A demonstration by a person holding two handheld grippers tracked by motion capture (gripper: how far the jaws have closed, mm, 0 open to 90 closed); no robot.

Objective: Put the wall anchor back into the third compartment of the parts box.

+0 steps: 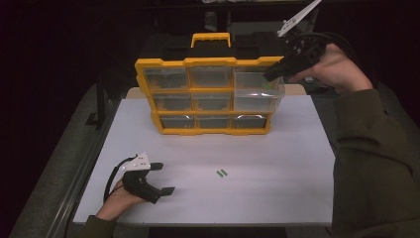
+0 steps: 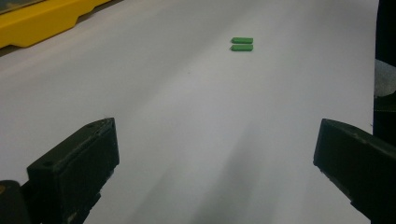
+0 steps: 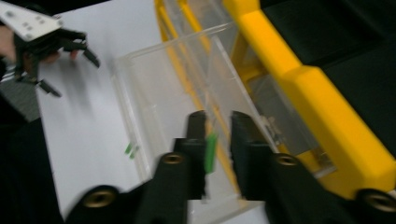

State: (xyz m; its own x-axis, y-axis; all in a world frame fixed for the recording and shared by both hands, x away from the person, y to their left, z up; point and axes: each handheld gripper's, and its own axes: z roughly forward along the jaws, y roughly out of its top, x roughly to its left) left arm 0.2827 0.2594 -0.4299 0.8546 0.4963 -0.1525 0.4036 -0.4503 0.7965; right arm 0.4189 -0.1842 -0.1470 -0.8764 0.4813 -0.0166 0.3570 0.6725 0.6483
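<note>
A yellow organiser (image 1: 210,62) with clear drawers stands upright at the back of the white table. Its top right drawer (image 1: 257,91) is pulled out. My right gripper (image 1: 271,74) hovers over that drawer (image 3: 159,88). In the right gripper view, a small green piece (image 3: 210,151) lies against one jaw of the right gripper (image 3: 218,119), with a gap to the other jaw, so the jaws are open. Two more green pieces (image 1: 221,173) lie side by side on the table. My left gripper (image 1: 166,178) rests open at the front left, pointing at them (image 2: 242,44).
The white table top (image 1: 277,148) ends in edges at the front and right. A sleeve and forearm (image 1: 371,163) run along the right side. Dark cases sit behind the organiser's handle (image 1: 211,38).
</note>
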